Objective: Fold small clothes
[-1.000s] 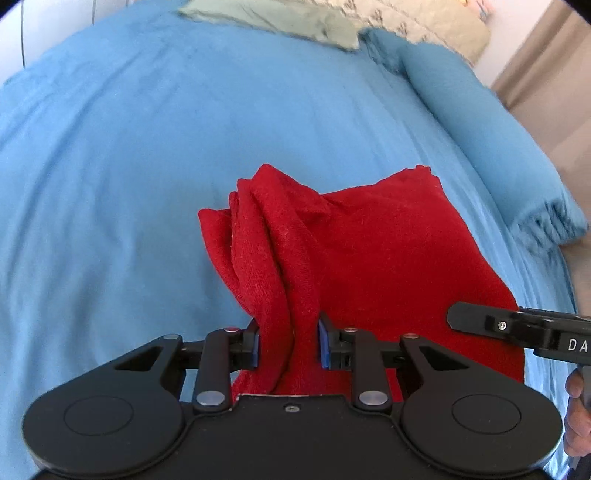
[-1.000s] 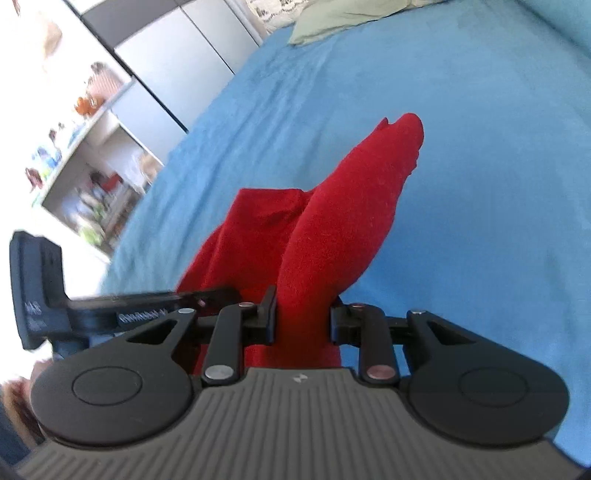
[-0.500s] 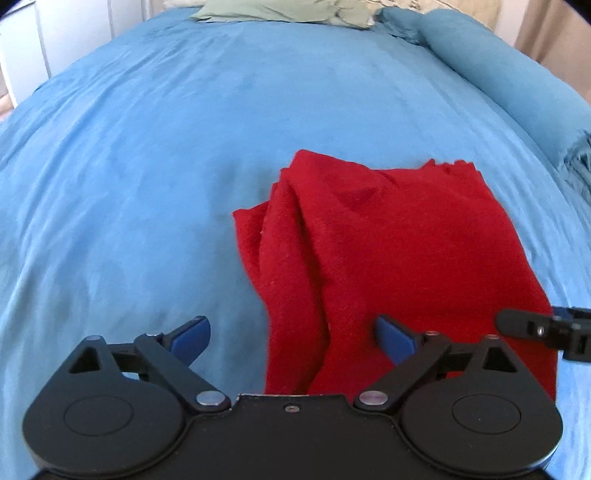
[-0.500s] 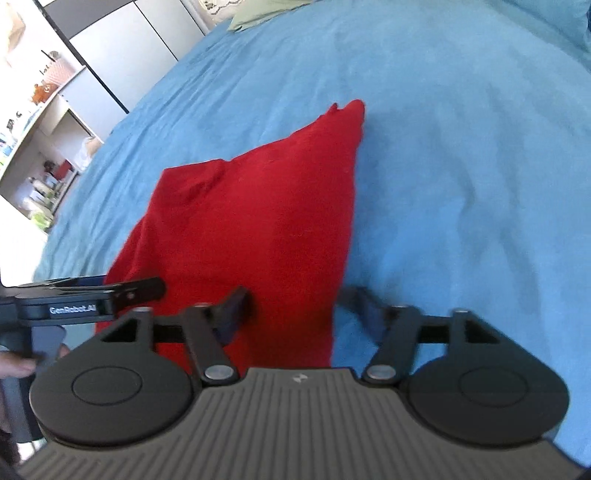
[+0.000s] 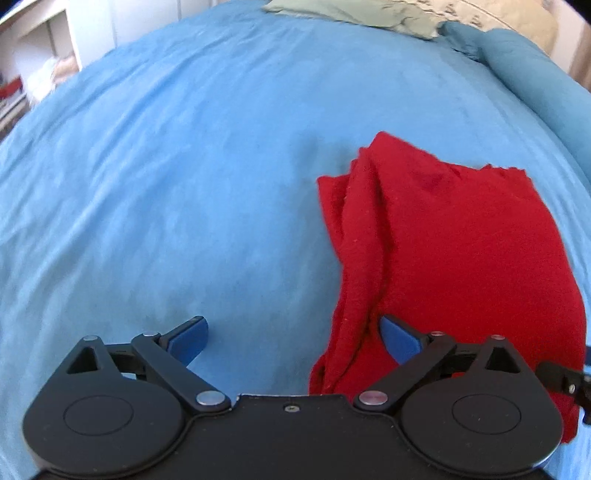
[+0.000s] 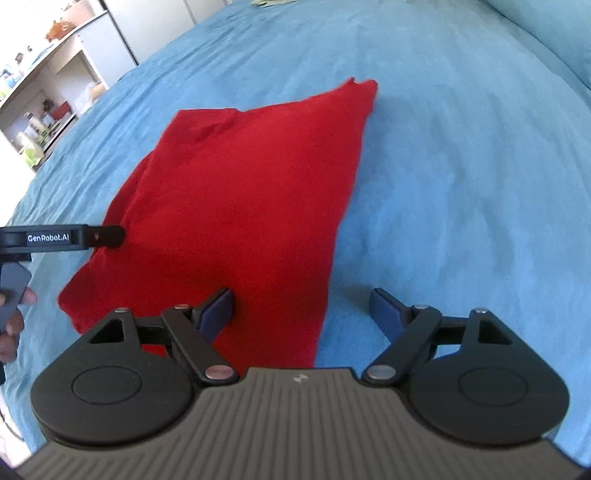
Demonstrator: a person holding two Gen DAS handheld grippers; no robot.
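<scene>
- Red knitted garment, folded into a rough rectangle, lies flat on the blue bedspread; in the left wrist view it fills the right half of the frame, in the right wrist view the centre and left.
- Left gripper: black, with blue pads, its jaws standing wide apart after just opening. The bunched left edge of the garment lies between them, beside the right pad; neither pad presses on it.
- Right gripper: jaws likewise wide apart, having just opened. The garment's lower right edge lies between them, near the left pad; the right pad is over bare bedspread.
- A hand at the left edge of the right wrist view holds the handle of the left gripper.
- Pale green pillow at the top of the left wrist view; rolled blue bedding at upper right.
- White shelving with small objects stands at the upper left of the right wrist view.
</scene>
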